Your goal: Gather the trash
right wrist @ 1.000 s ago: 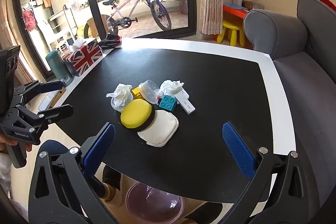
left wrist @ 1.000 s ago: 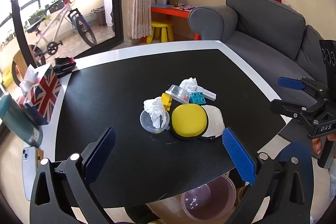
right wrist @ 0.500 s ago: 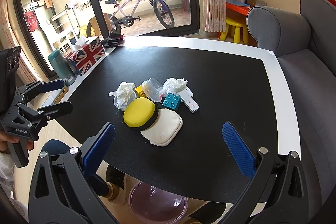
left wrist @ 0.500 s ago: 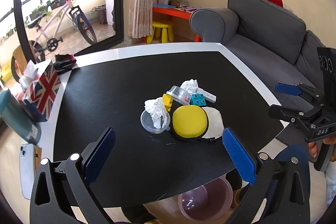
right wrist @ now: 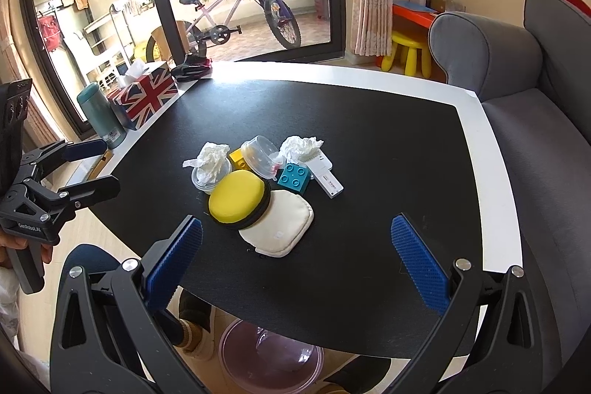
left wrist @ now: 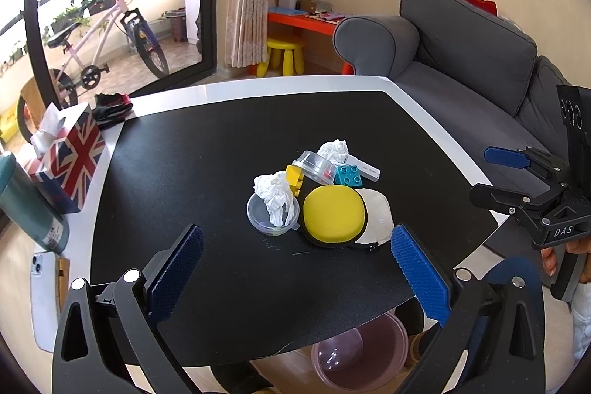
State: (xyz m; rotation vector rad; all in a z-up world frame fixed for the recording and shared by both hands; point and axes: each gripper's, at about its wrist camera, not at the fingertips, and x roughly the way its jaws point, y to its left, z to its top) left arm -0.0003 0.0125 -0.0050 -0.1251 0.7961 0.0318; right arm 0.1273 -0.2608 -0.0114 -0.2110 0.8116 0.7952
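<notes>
A small heap lies mid-table on the black mat [left wrist: 207, 150] [right wrist: 388, 143]. It holds a crumpled tissue [left wrist: 275, 194] [right wrist: 210, 159] in a clear cup, a second tissue [left wrist: 333, 150] [right wrist: 301, 146], a tipped clear cup [left wrist: 314, 167] [right wrist: 260, 156], a white test cassette [left wrist: 365, 168] [right wrist: 327, 178], yellow and teal toy bricks, a yellow round case [left wrist: 334, 215] [right wrist: 236, 196] and a cream pouch [right wrist: 279, 228]. My left gripper [left wrist: 295, 268] hangs open at the near edge, empty. My right gripper [right wrist: 295, 255] is open too, empty, short of the pouch.
A pink translucent bin [left wrist: 360, 357] [right wrist: 269, 357] stands on the floor under the near table edge. A Union Jack tissue box [left wrist: 70, 156], a teal flask [left wrist: 27, 205] and a phone [left wrist: 42, 298] line the left rim. A grey sofa [left wrist: 469, 61] flanks the right.
Both grippers have drifted slightly, so the heap sits a little differently in each view. Jaws stay wide apart; nothing on the table moved.
</notes>
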